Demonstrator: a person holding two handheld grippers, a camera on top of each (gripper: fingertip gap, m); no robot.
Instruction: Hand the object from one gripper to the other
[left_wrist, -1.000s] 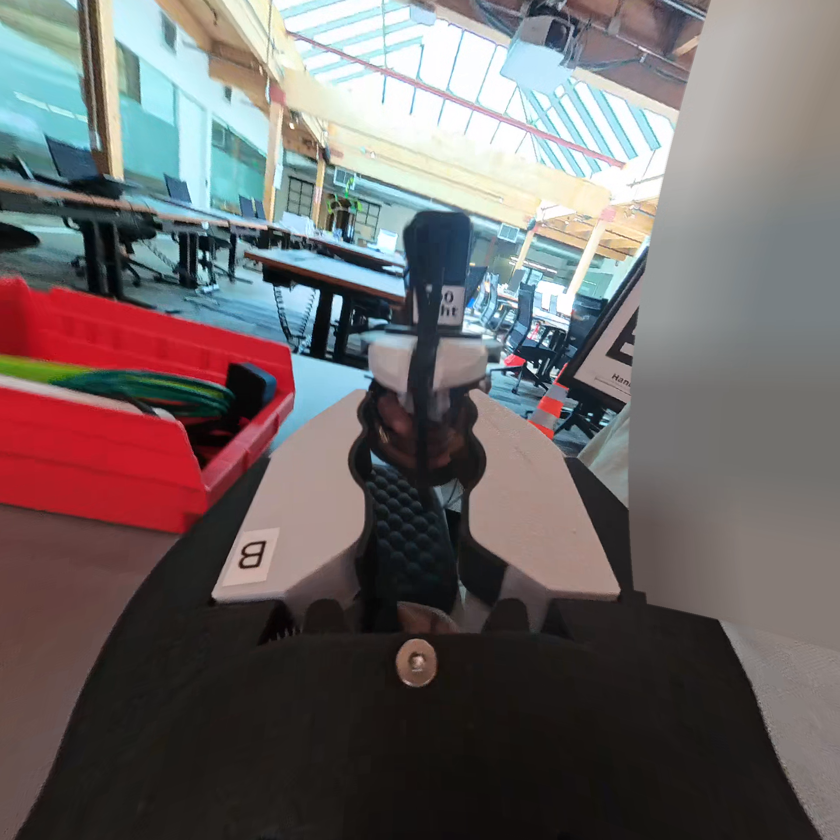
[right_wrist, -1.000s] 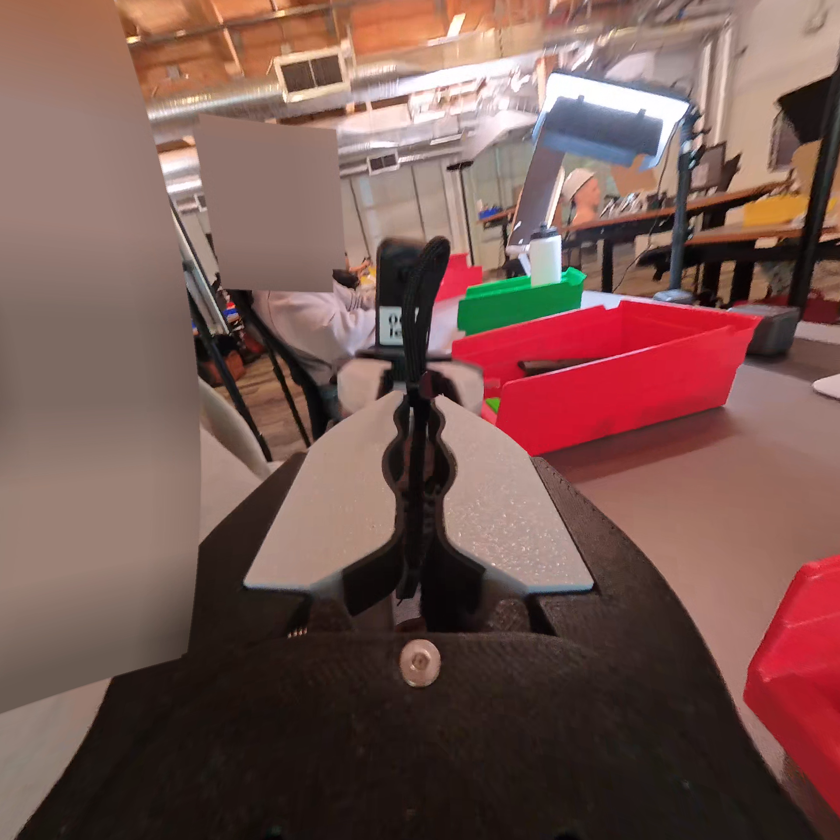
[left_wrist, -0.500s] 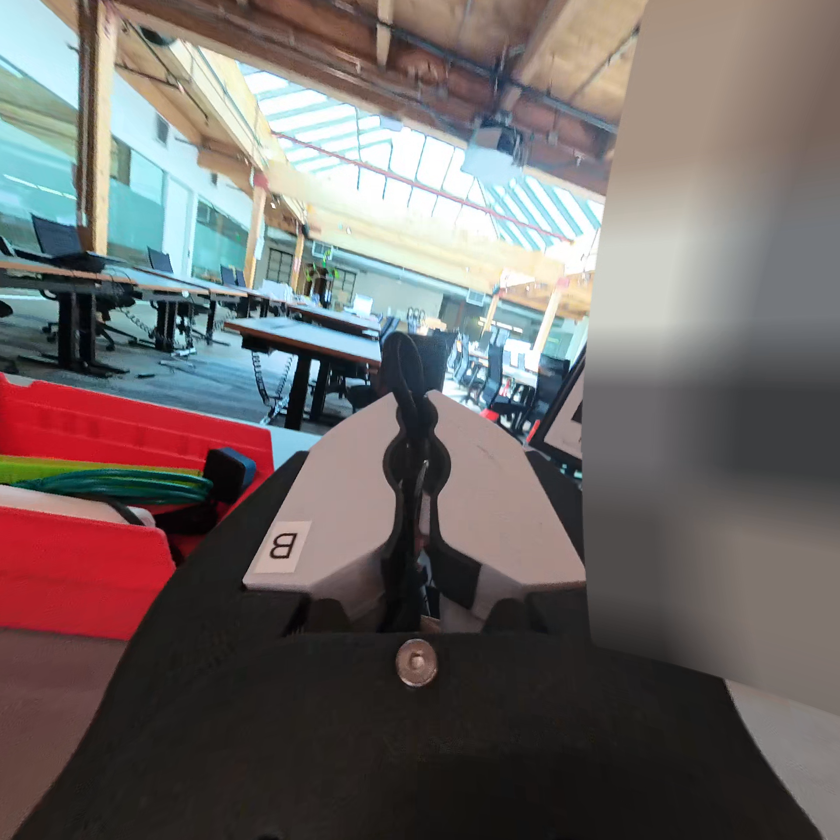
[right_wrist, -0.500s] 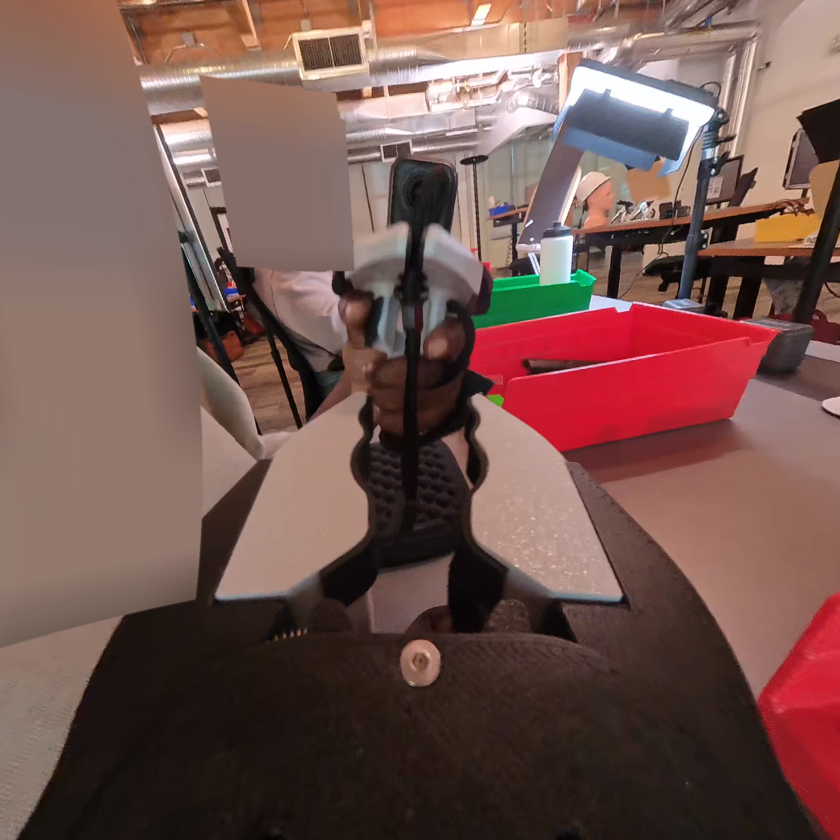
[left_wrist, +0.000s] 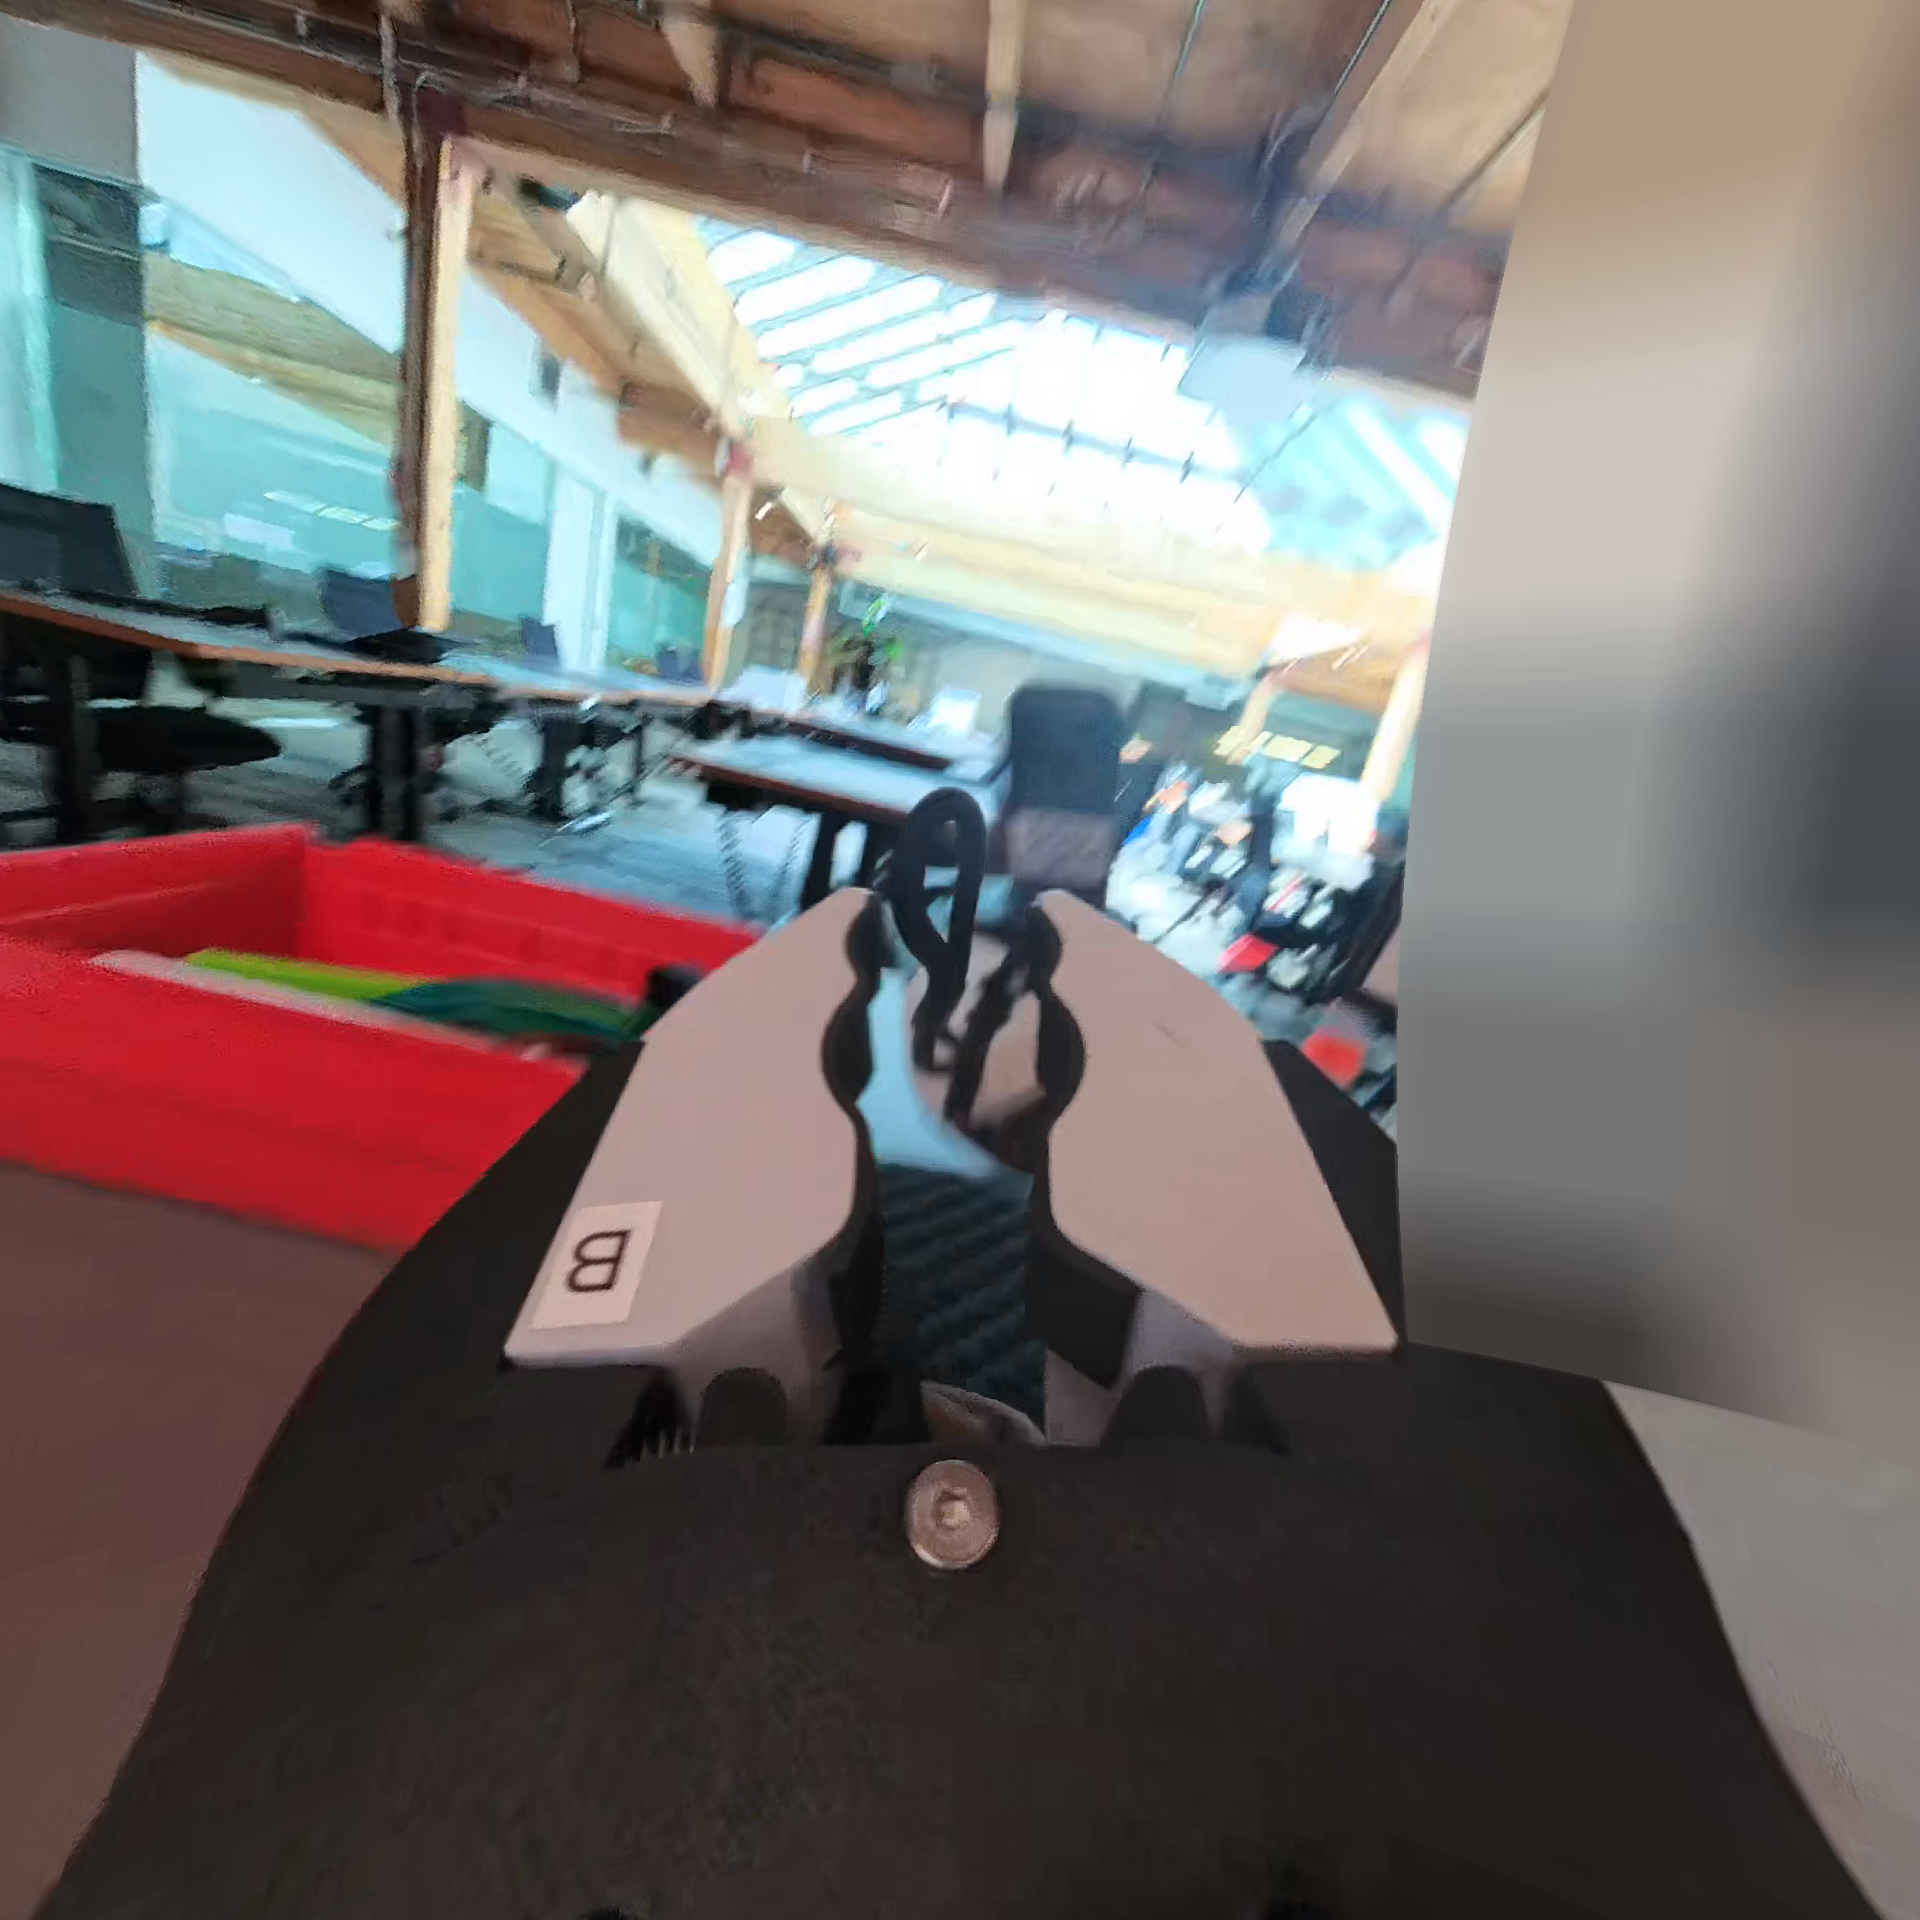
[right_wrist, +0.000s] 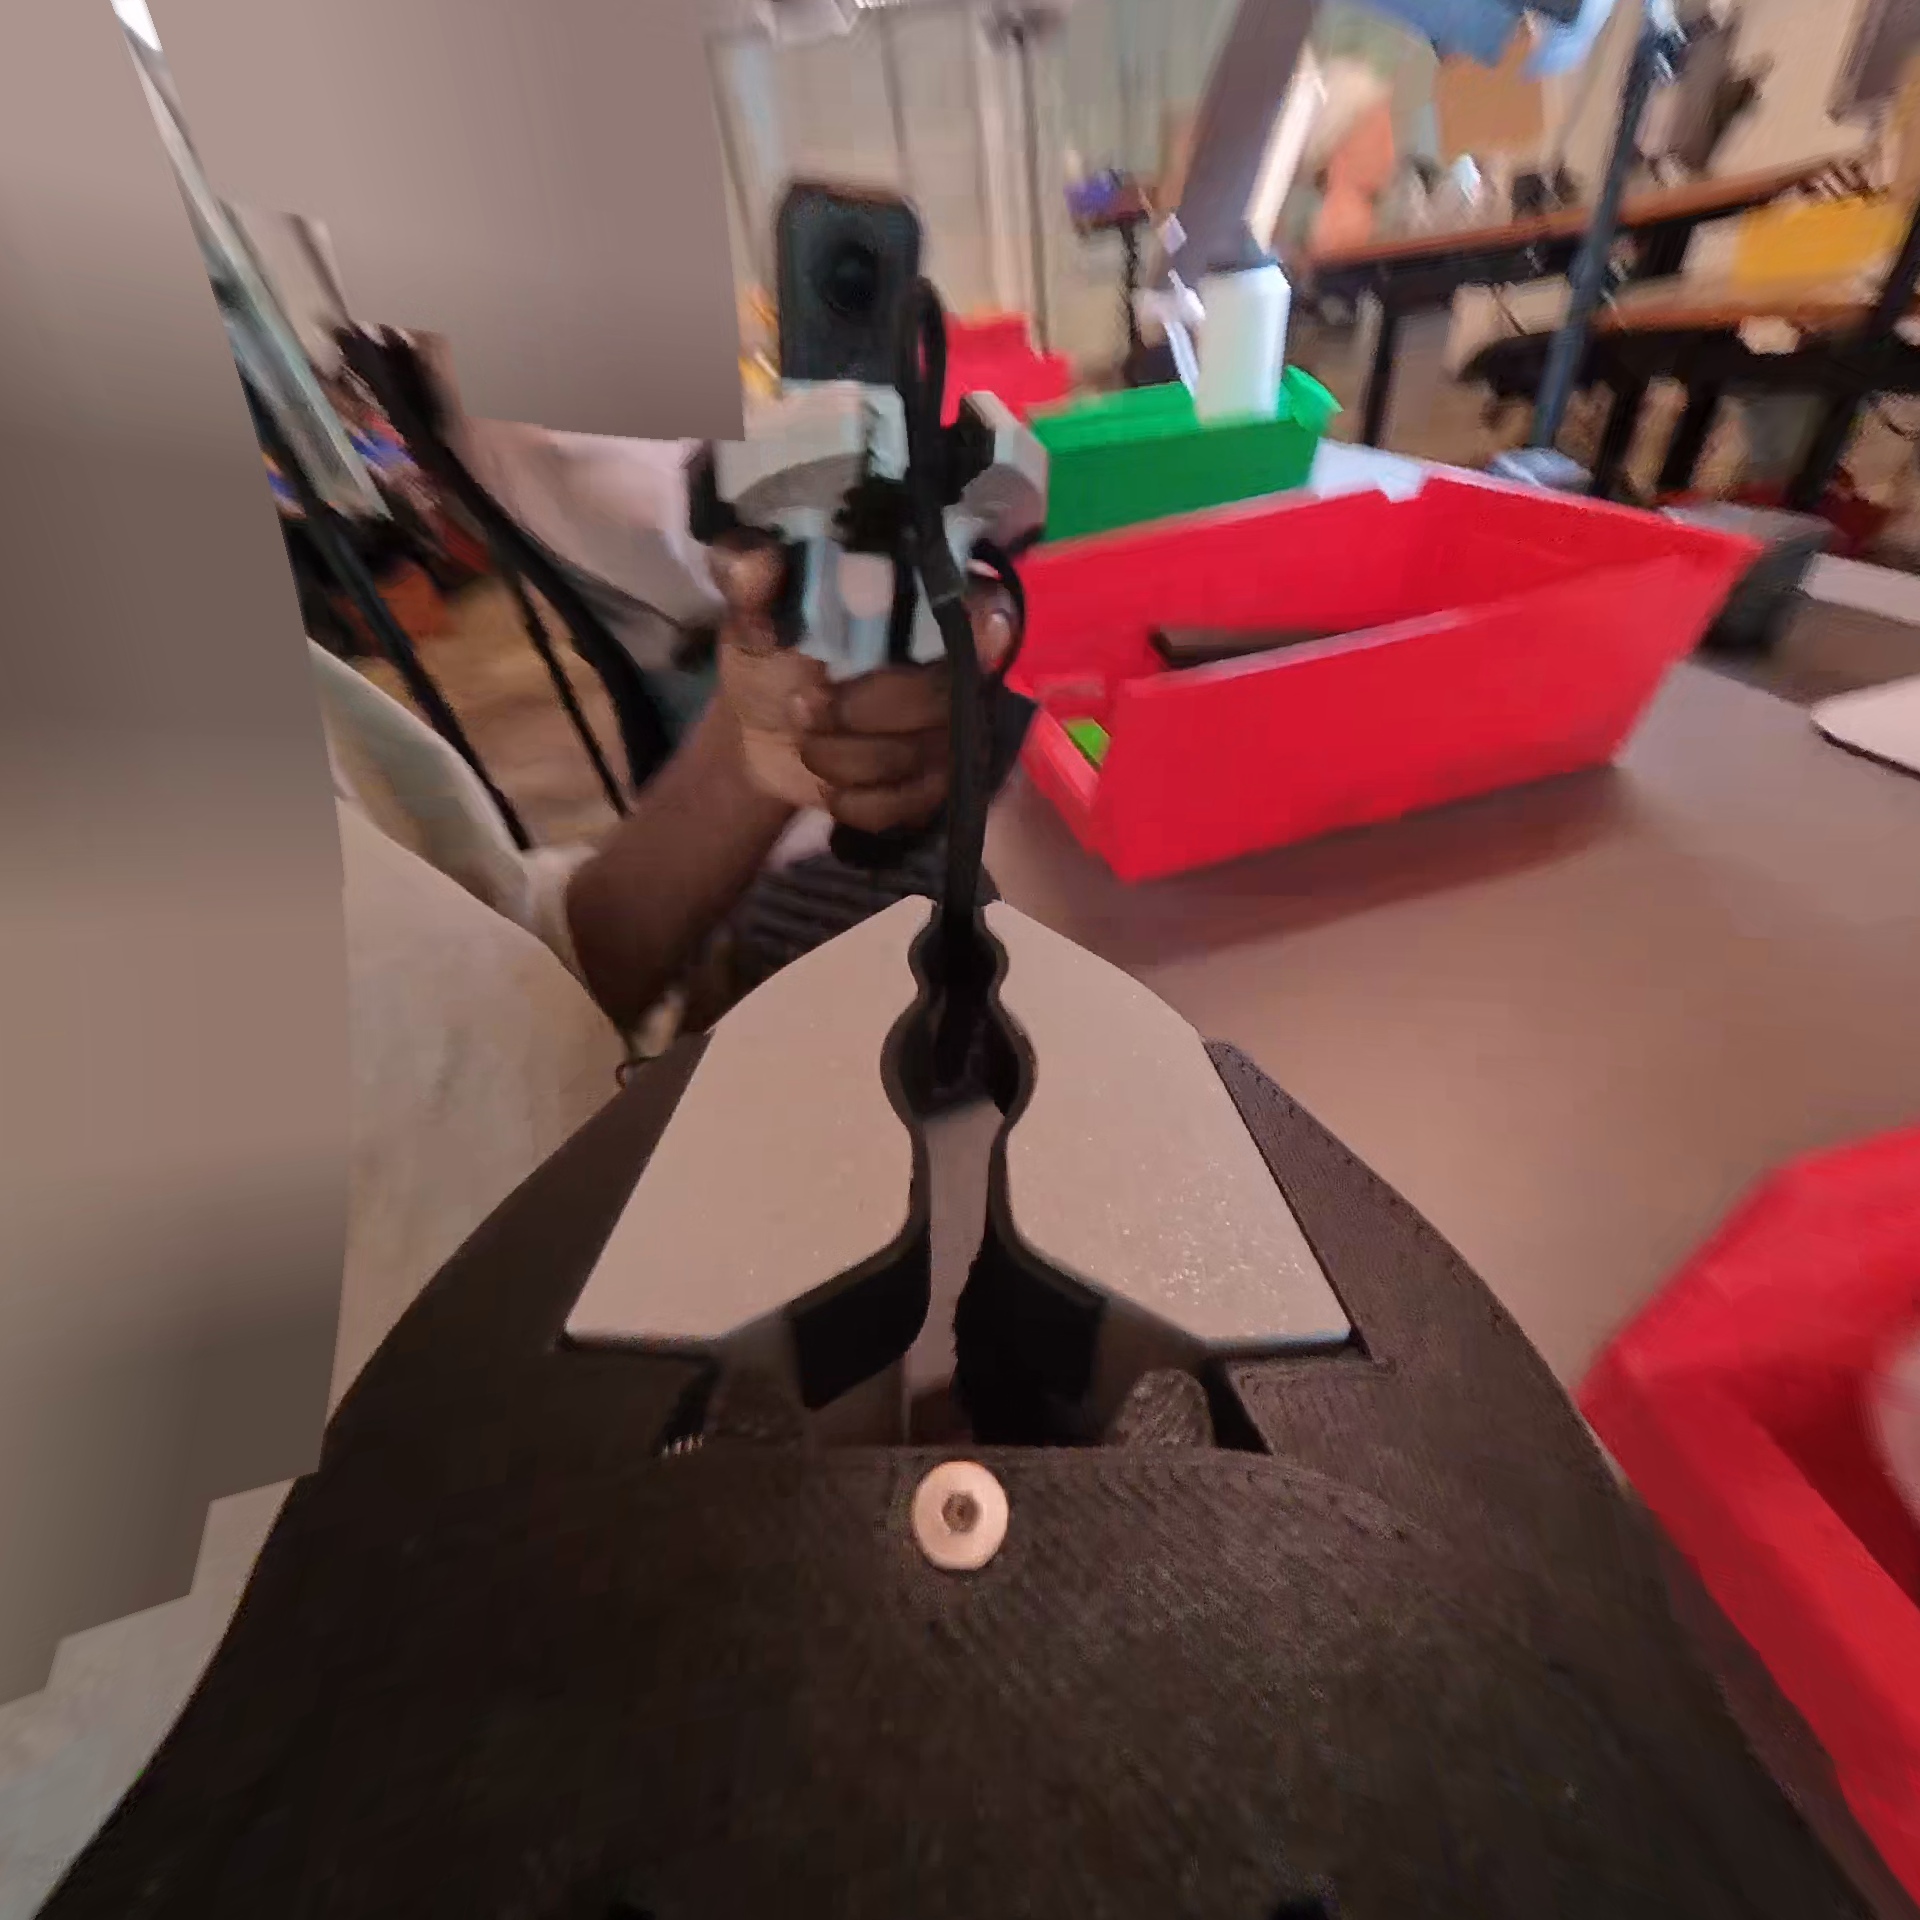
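The object is a black cord. In the right wrist view my right gripper (right_wrist: 961, 914) is shut on the cord (right_wrist: 961, 727), which runs up from its tips to my left gripper (right_wrist: 914, 457). A hand (right_wrist: 831, 727) holds that left gripper upright farther off, facing me. In the left wrist view my left gripper (left_wrist: 956, 914) has its jaws parted. The cord's loop (left_wrist: 943, 800) stands between the tips, and neither jaw presses on it.
A dark table (right_wrist: 1455, 987) lies below. On it are a red bin (right_wrist: 1351, 717) with a green bin (right_wrist: 1174, 457) behind it, and another red bin (right_wrist: 1766, 1403) at the near right. A red bin (left_wrist: 260, 1081) holding green cables sits at the left.
Half a second ago the left gripper was shut on the cord and the right was open. Now the right has shut on the cord, the left has opened, and the two have drawn apart.
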